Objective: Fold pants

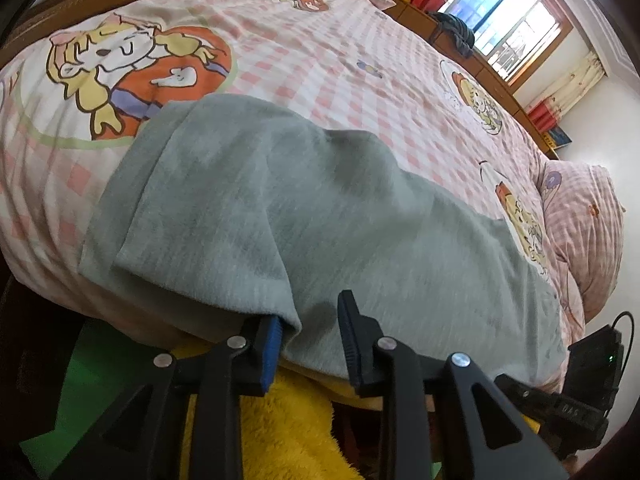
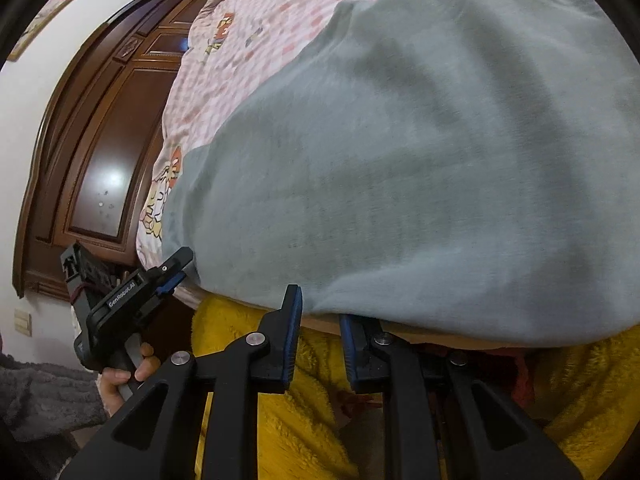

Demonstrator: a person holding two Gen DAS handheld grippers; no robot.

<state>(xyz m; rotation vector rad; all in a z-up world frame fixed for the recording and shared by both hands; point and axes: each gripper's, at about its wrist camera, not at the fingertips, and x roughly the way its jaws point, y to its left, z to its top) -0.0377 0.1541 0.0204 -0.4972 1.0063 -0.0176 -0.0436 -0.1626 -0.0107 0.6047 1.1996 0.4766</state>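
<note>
Grey pants (image 1: 304,216) lie across the pink checked bed cover, folded over, with their near edge hanging over the bed's front edge; they also fill the right wrist view (image 2: 420,152). My left gripper (image 1: 308,320) is open at that near edge, its jaws apart around a hanging fold of the cloth, the left finger (image 1: 268,344) partly under it. My right gripper (image 2: 320,312) is open at the pants' lower edge, jaws apart, the right finger (image 2: 356,344) under the cloth. The left gripper also shows in the right wrist view (image 2: 172,276), held by a hand.
The bed cover (image 1: 280,52) with cartoon prints stretches far ahead. A pillow (image 1: 584,232) lies at right. A wooden headboard (image 2: 100,152) stands at the bed's end. Yellow fluffy fabric (image 2: 304,420) hangs below the bed edge. A window (image 1: 508,20) is at the back.
</note>
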